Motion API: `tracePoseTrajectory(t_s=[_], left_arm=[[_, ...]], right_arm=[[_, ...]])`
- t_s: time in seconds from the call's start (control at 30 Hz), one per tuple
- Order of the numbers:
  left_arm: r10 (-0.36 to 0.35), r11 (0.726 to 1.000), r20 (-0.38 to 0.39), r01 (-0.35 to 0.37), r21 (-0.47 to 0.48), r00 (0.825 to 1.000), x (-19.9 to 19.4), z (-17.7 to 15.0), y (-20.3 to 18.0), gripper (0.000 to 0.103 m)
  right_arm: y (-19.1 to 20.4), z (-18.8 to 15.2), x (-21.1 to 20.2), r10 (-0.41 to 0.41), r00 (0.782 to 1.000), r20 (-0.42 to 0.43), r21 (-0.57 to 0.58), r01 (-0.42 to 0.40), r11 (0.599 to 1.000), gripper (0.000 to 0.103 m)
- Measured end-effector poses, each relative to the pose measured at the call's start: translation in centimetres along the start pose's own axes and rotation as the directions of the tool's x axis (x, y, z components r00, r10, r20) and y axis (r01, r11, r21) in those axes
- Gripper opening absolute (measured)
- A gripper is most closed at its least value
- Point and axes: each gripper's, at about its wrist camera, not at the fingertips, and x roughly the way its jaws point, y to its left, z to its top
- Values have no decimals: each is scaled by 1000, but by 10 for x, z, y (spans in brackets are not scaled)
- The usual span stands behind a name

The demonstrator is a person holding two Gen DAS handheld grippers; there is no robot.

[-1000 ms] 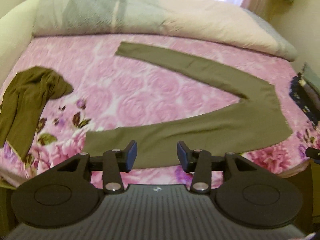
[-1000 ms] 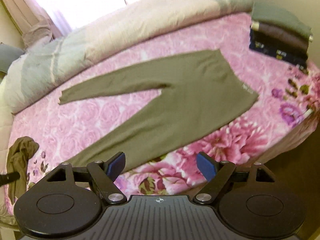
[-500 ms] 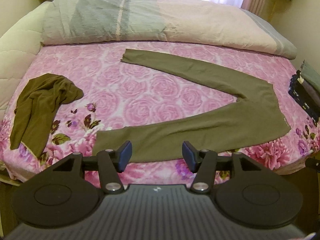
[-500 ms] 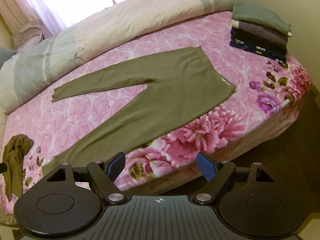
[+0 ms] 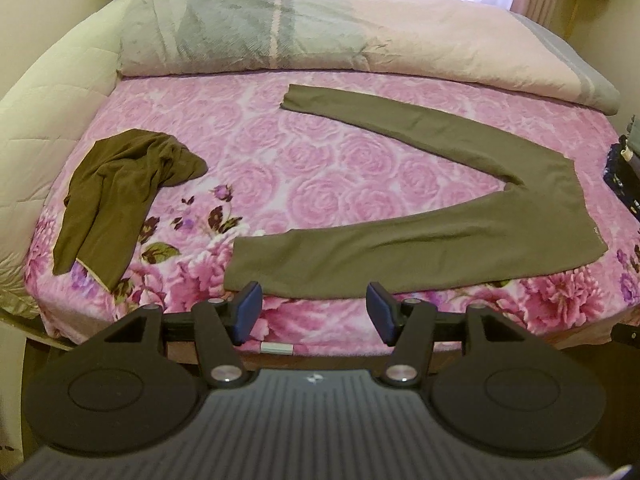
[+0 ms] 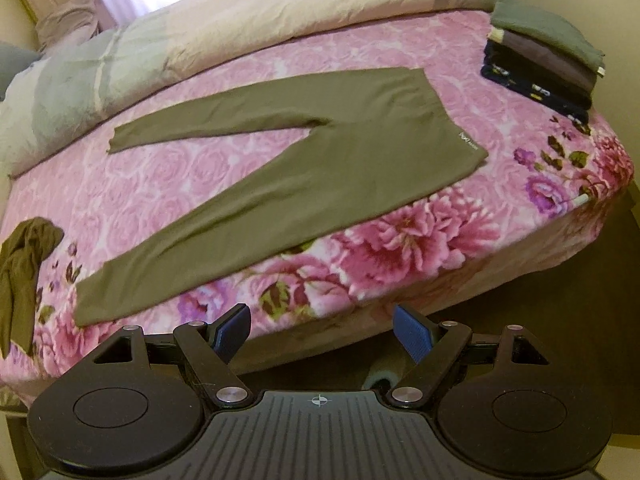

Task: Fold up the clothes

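Olive-green leggings [image 5: 440,236] lie flat on the pink floral bed, legs spread in a V, waistband to the right; they also show in the right wrist view [image 6: 320,164]. A crumpled dark olive garment [image 5: 116,188] lies at the bed's left, seen also in the right wrist view [image 6: 20,276]. My left gripper [image 5: 314,312] is open and empty, off the bed's front edge below the near leg's cuff. My right gripper [image 6: 322,334] is open and empty, off the front edge, below the near leg.
A stack of folded clothes [image 6: 544,60] sits at the bed's right corner. A rolled grey-and-cream duvet [image 5: 320,36] lies along the far side. A quilted cream cover [image 5: 44,104] lies at the left. The bed's front edge [image 6: 400,292] drops to dark floor.
Both grippers have pulled back from the bed, so the leggings look farther away. The left jaws have opened wider. The clothes have not moved.
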Motion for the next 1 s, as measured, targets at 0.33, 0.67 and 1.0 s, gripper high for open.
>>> tracePoseTrajectory(t_s=[0.33,0.67,1.0], left_arm=[[-4,1000,-7,4,16,1000,1,-6,-8,54],[-5,999,-26,6,47,1000,4,-13,-17,57],[-14,996,-21,16,88,1000,6,-13,-26,60]], right_arm=[[-5,-6,1,-7,1000,-21,-14,7,1000,81],[-10,-12,5,-9,999,-54,-14,8,1000,81],[-12,-13,6,-11,998,-60,-9,11,1000,81]])
